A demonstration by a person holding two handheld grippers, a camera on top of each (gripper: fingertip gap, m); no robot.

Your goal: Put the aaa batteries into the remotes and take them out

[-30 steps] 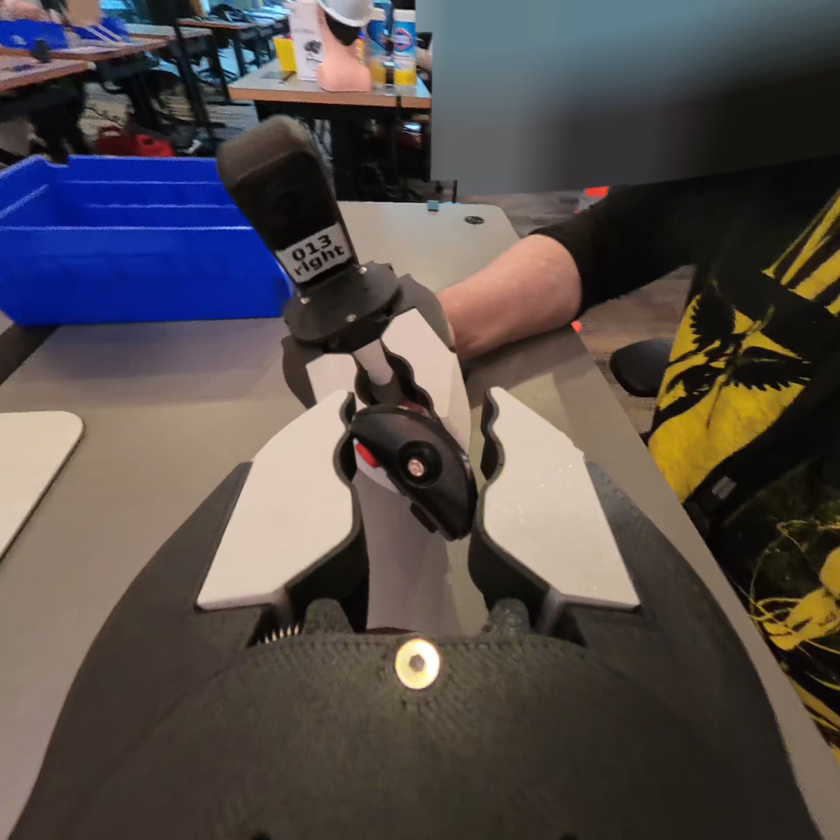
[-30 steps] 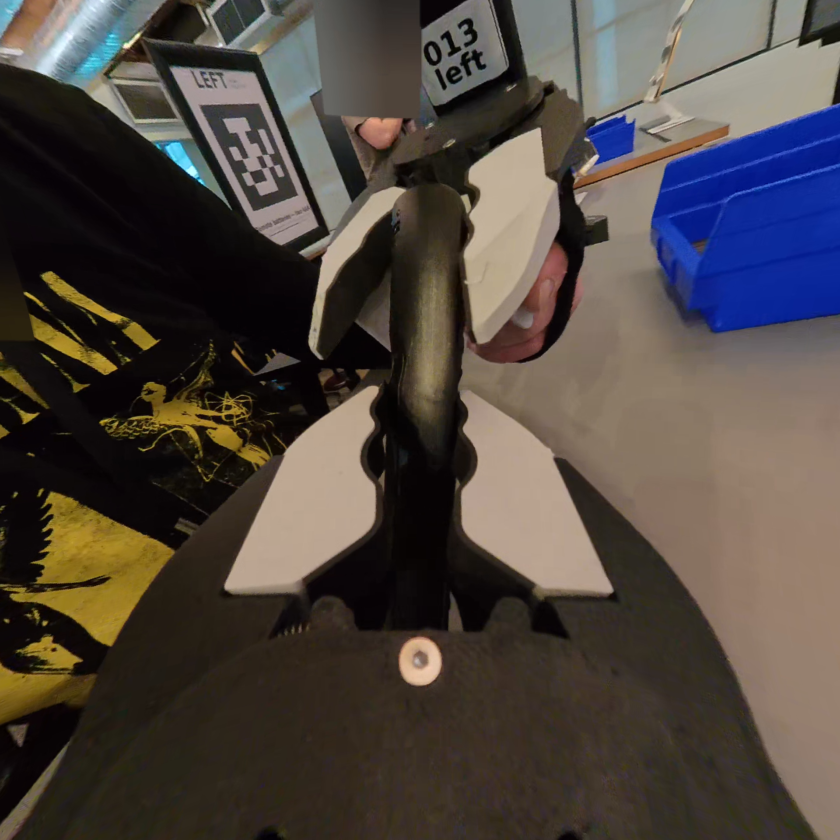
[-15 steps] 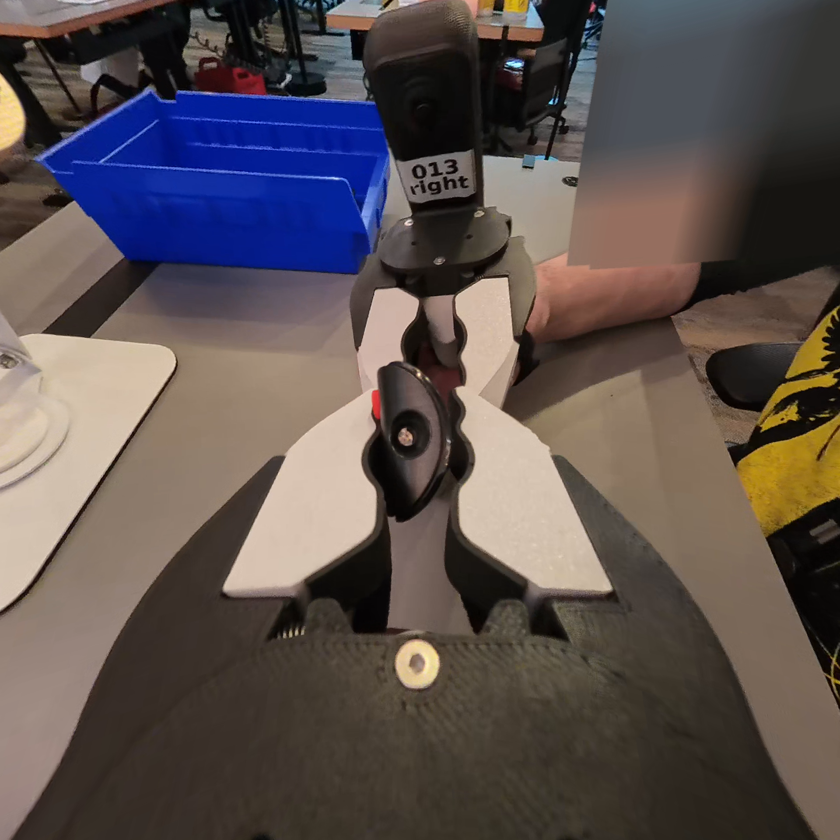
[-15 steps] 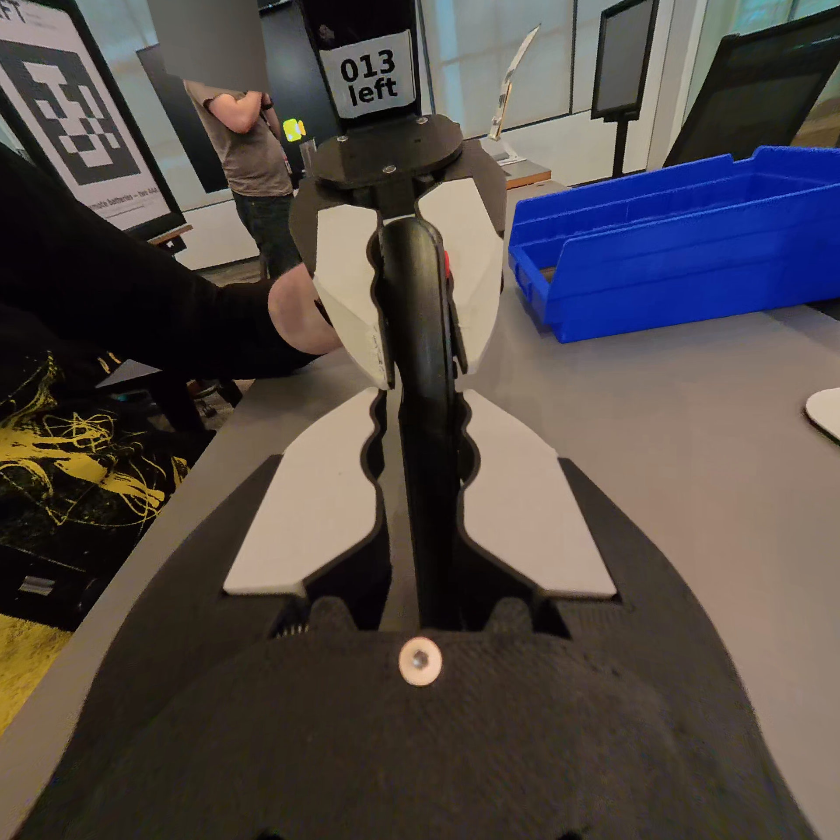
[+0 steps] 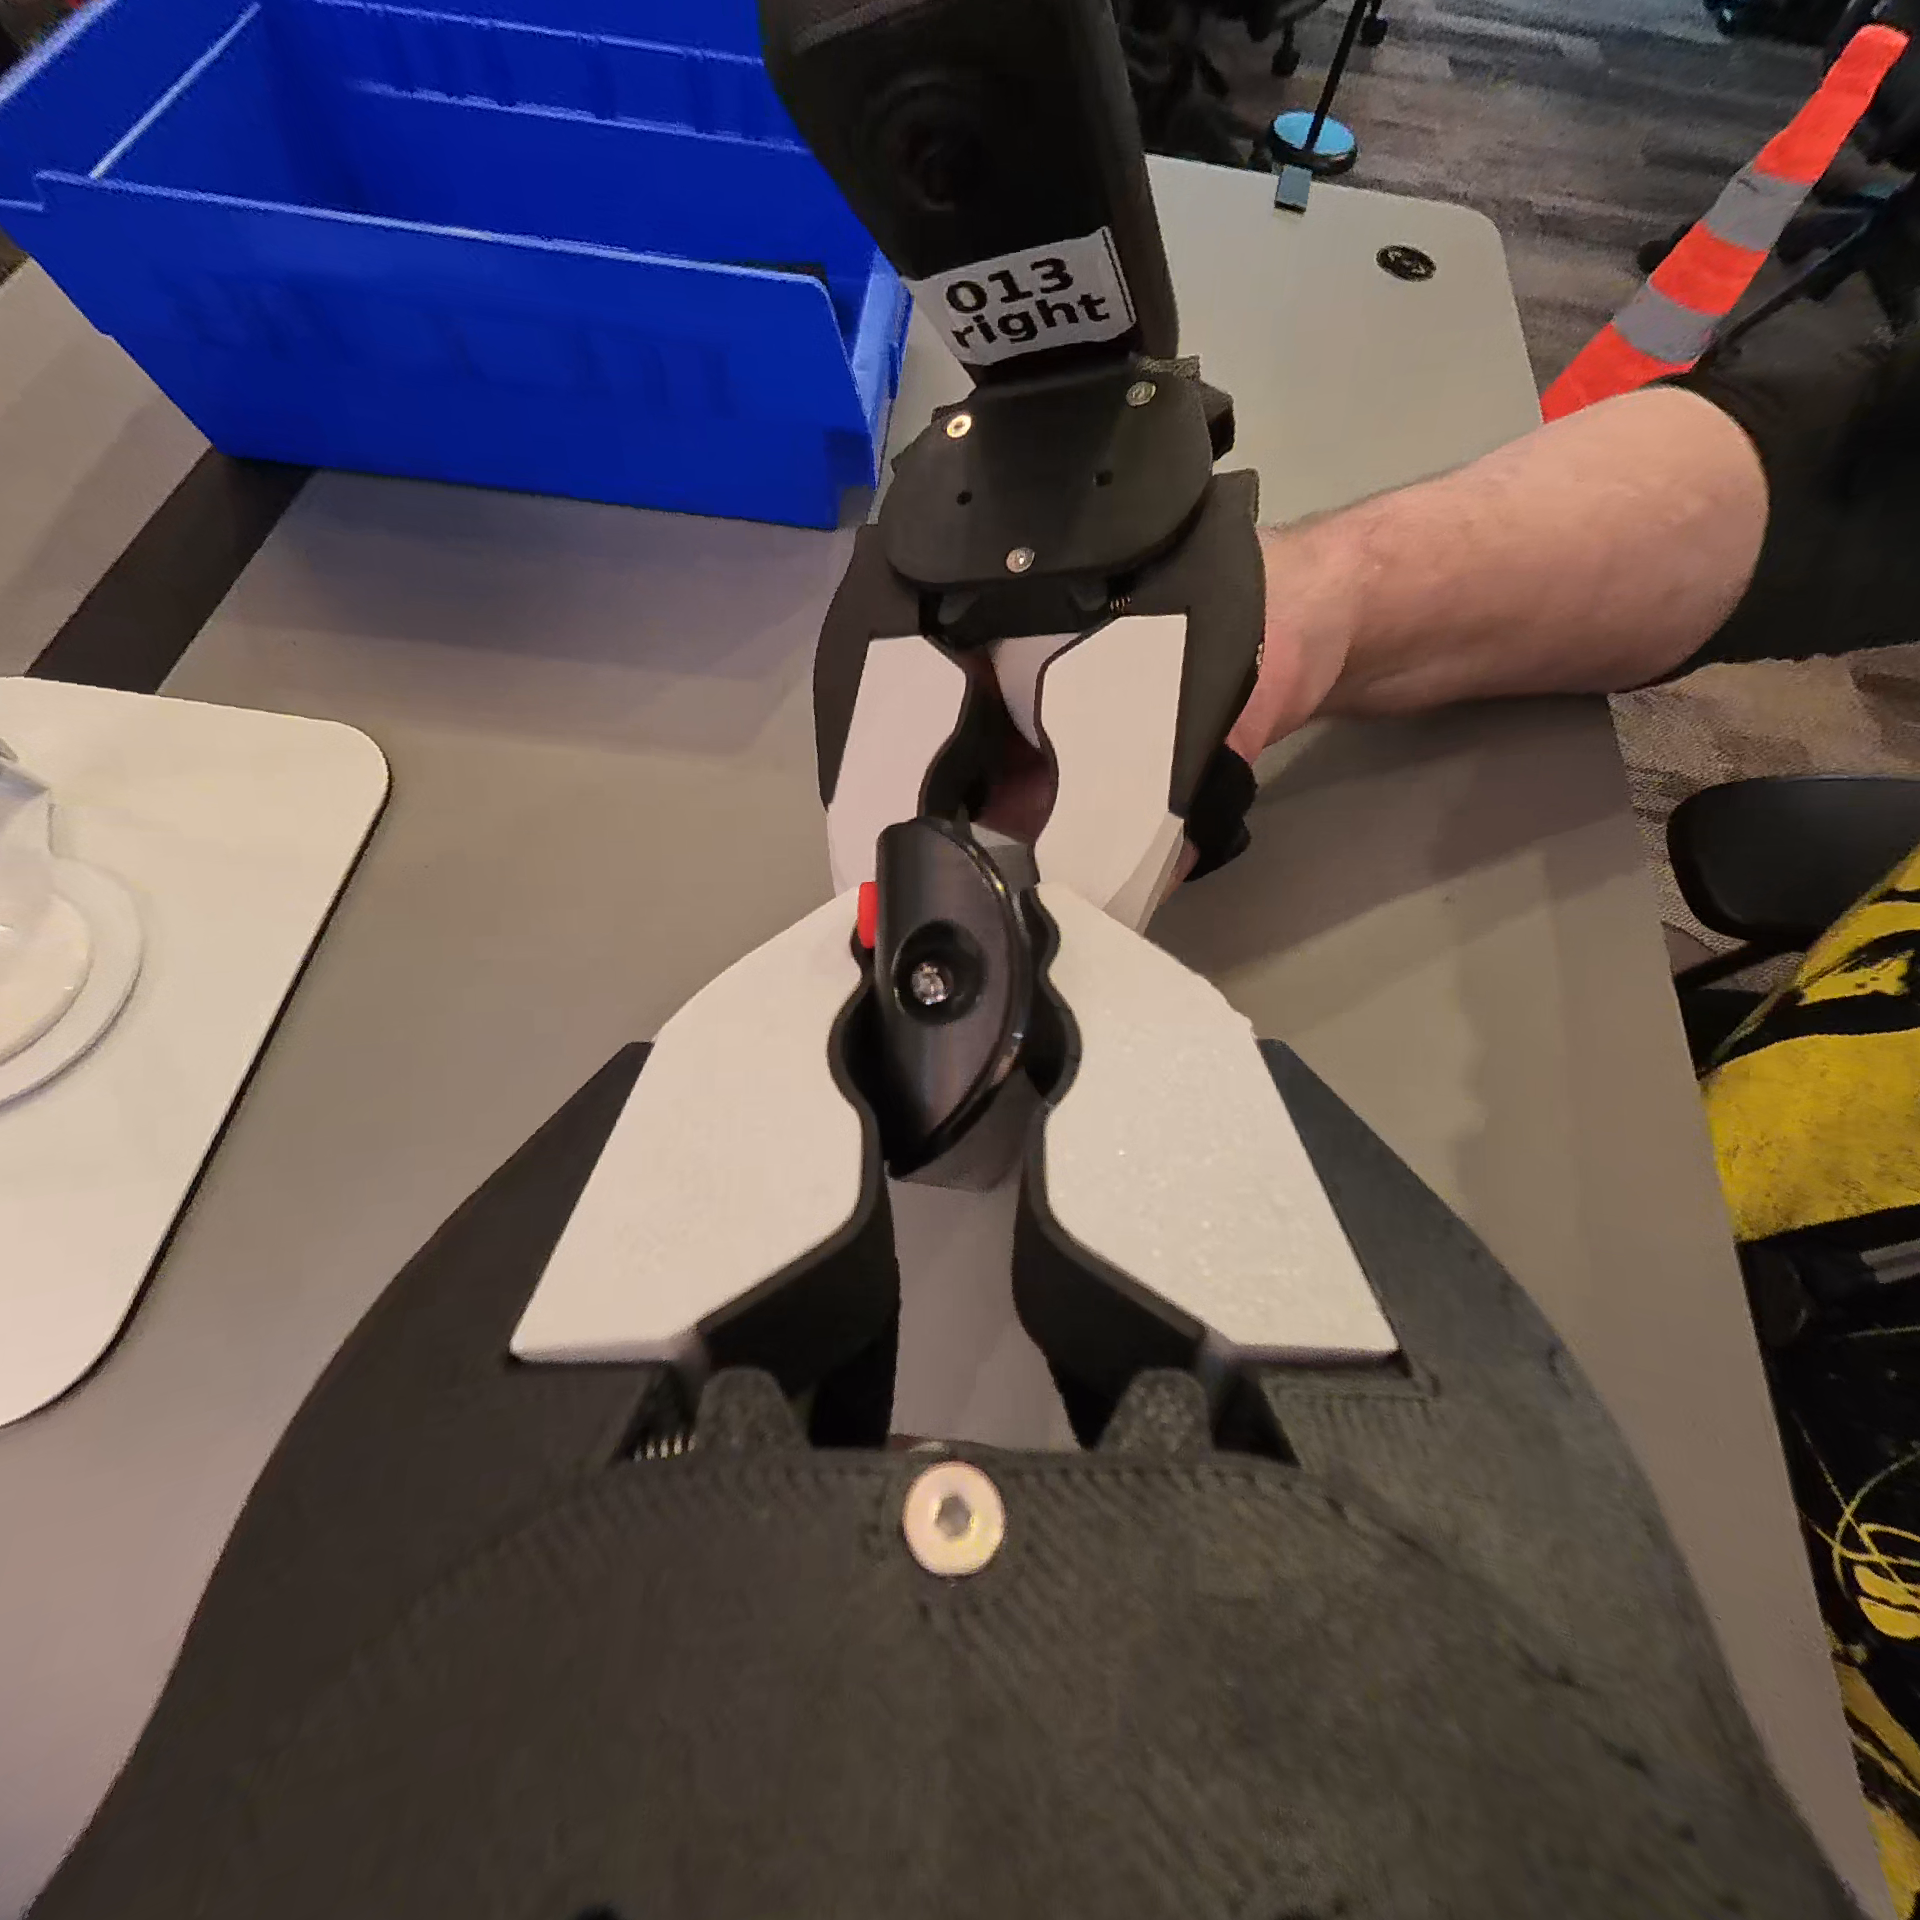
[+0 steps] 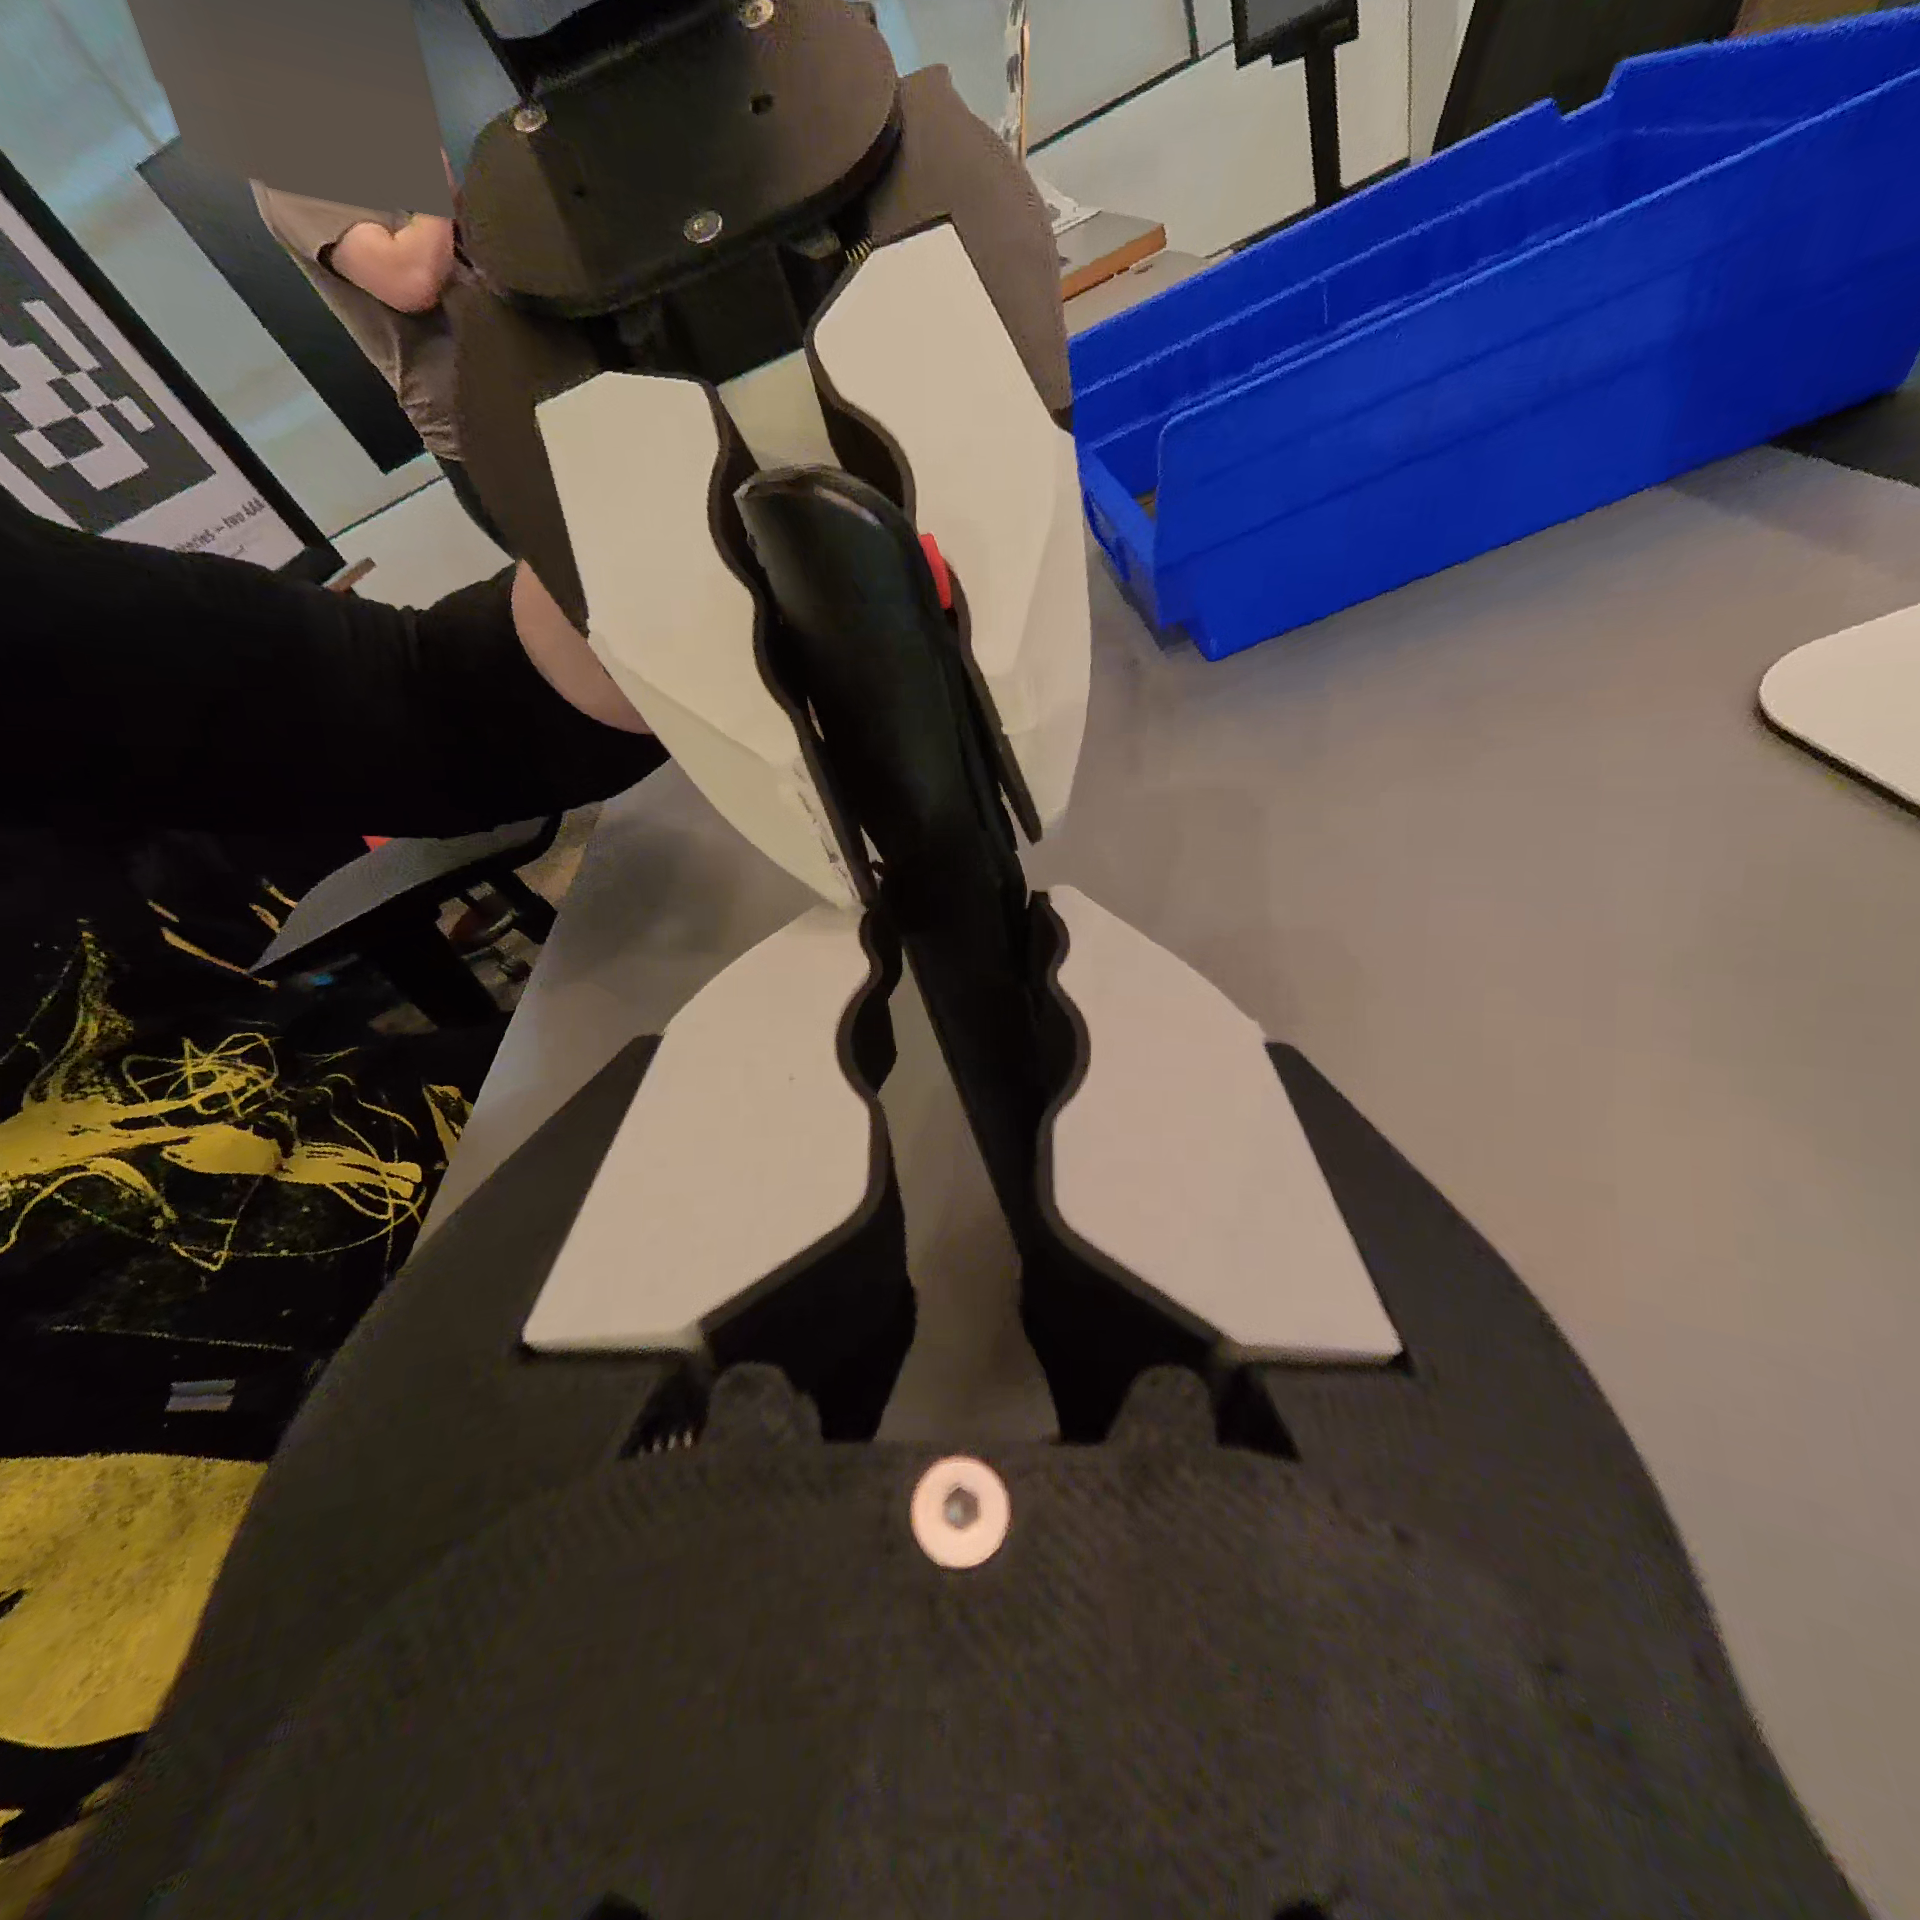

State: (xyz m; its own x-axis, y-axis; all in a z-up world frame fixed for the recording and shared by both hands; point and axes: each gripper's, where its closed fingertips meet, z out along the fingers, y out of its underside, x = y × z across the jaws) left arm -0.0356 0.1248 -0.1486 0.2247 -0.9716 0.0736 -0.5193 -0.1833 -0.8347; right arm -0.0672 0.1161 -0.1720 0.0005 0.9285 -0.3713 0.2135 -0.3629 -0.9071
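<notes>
A black remote [image 5: 940,1023] with a red button on its side is held above the grey table [image 5: 540,790], one gripper on each end. My left gripper [image 5: 945,935] is shut on the end that has a screw. My right gripper [image 6: 956,914] is shut on the other end, and the remote [image 6: 904,707] runs away from it into the left gripper [image 6: 935,831] opposite. In the left wrist view the right gripper [image 5: 1003,852] faces me, tips almost touching mine. No batteries are in view.
A blue bin [image 5: 468,312] stands at the back of the table and also shows in the right wrist view [image 6: 1507,343]. A white mat [image 5: 177,935] with a clear object [image 5: 31,914] lies to the left. A forearm [image 5: 1507,561] rests at the right table edge. Only a small space, under 4 cm, lies between the two pairs of fingers.
My left gripper has closed on the remote's end, which stood loosely between its open fingers a second ago. Both grippers have turned with the remote and drawn closer together.
</notes>
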